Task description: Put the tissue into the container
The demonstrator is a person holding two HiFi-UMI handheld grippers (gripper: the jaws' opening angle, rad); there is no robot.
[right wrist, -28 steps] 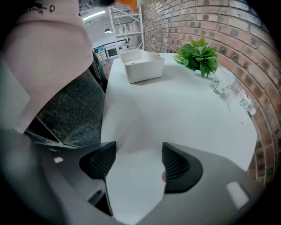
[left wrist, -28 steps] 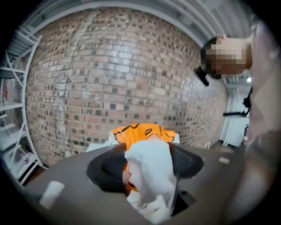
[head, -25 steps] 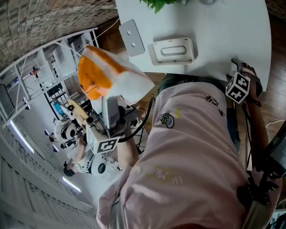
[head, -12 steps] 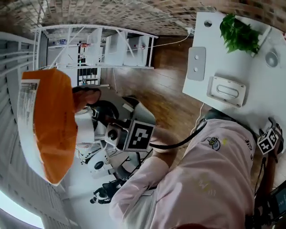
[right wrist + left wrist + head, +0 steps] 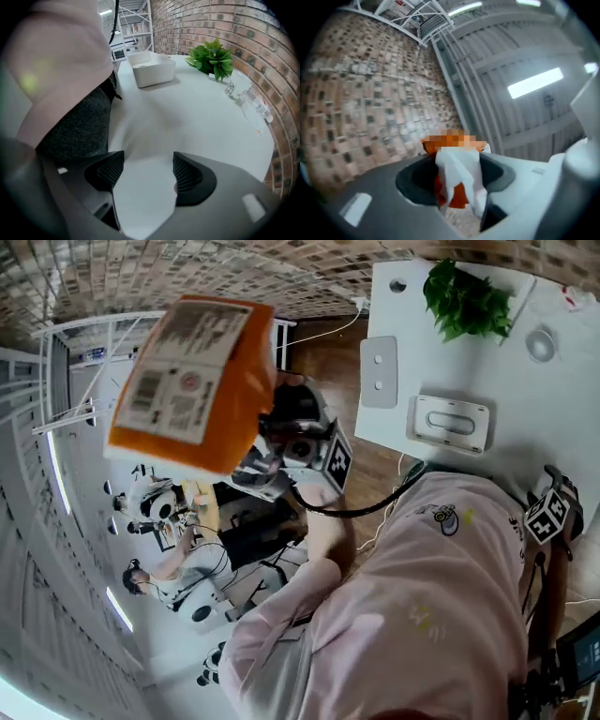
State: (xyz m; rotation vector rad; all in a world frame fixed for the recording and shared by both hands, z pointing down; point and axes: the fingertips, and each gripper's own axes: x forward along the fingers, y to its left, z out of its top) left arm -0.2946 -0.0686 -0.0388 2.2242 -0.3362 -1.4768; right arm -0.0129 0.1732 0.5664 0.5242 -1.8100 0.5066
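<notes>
Risk, slip: we judge the grip thin. The left tongs (image 5: 457,172) pinch only a fold of wrapper at the pack's end, so a swing could shake the pack loose.
Risk, miss: the pack is far off to one side of the container (image 5: 452,423), so we need a long carry back.
Risk, fit: the pack looks bulky next to the container and may jam at the rim.
Tissue (image 5: 192,381): a soft orange pack with a white printed label. It is held aloft beyond the counter (image 5: 487,362), well apart from the container.
Left tongs: clamped on the pack, pointing upward.
Right tongs (image 5: 143,171): apart and empty, hanging over the bare counter near its edge.
</notes>
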